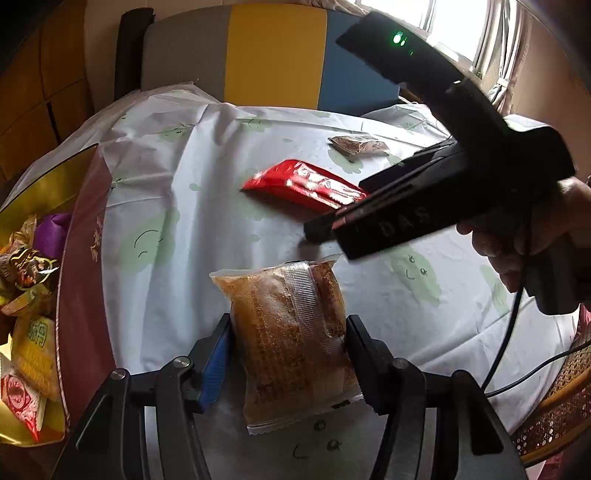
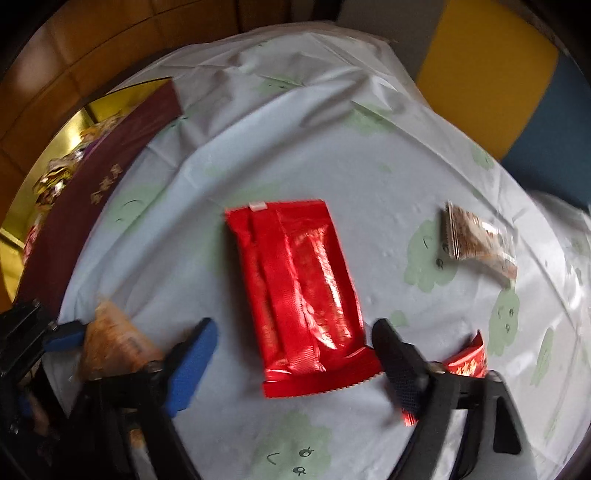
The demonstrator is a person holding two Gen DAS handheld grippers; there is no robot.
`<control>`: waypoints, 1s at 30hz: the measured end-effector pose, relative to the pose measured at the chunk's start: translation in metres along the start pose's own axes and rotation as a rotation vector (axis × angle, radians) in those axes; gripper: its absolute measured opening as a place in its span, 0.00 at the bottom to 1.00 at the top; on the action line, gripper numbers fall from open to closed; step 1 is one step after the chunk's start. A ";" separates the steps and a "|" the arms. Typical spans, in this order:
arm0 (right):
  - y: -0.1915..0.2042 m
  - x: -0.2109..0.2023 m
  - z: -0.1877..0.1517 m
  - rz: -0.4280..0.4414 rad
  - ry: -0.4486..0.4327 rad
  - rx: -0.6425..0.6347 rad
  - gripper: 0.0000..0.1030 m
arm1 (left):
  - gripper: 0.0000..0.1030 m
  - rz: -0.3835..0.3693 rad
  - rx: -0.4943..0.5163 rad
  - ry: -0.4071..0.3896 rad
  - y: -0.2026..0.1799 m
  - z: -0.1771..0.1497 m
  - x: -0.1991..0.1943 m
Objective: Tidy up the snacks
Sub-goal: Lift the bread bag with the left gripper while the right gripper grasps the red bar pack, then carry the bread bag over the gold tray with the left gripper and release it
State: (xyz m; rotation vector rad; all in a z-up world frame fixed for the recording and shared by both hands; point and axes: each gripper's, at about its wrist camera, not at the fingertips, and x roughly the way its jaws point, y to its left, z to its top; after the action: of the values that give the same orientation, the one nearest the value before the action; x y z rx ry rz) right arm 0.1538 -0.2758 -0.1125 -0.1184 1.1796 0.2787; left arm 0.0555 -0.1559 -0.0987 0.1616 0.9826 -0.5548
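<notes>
light: daylight from window (image 1: 458,26) at 1 o'clock | right wrist view: motion-blurred | edges: fisheye-bent, dark corners

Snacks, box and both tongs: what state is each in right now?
Clear packet of brown snack: clamped between left tongs, seam side up.
Large red packet: flat on tablecloth, sealed, between open right tongs, ungripped.
Small brown packet: lying loose on tablecloth, sealed.
Small red packet: partly hidden behind right tongs.
Gift box: open, holding snacks.
</notes>
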 end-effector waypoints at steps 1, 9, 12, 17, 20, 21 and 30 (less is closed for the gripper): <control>-0.007 -0.001 0.000 -0.006 -0.011 0.020 0.44 | 0.58 0.002 0.002 -0.002 0.000 -0.001 -0.001; 0.010 -0.018 -0.049 -0.004 0.019 0.115 0.42 | 0.58 0.004 -0.010 -0.047 0.003 -0.005 -0.024; 0.016 -0.024 -0.068 -0.016 -0.003 0.122 0.43 | 0.58 0.012 -0.014 -0.094 0.005 0.000 -0.044; 0.017 -0.029 -0.082 -0.032 -0.065 0.127 0.43 | 0.58 0.081 -0.031 -0.166 0.013 0.007 -0.079; 0.019 -0.030 -0.090 -0.039 -0.100 0.108 0.43 | 0.58 0.135 -0.042 -0.211 0.022 0.009 -0.097; 0.020 -0.030 -0.089 -0.044 -0.102 0.106 0.43 | 0.58 0.153 -0.049 -0.222 0.026 0.009 -0.102; 0.024 -0.026 -0.084 -0.071 -0.118 0.089 0.43 | 0.58 0.299 -0.151 -0.286 0.070 0.002 -0.139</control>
State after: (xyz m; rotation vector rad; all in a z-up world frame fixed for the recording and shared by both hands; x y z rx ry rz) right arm 0.0625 -0.2765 -0.1192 -0.0648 1.0666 0.1676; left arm 0.0334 -0.0458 0.0090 0.0891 0.7019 -0.2197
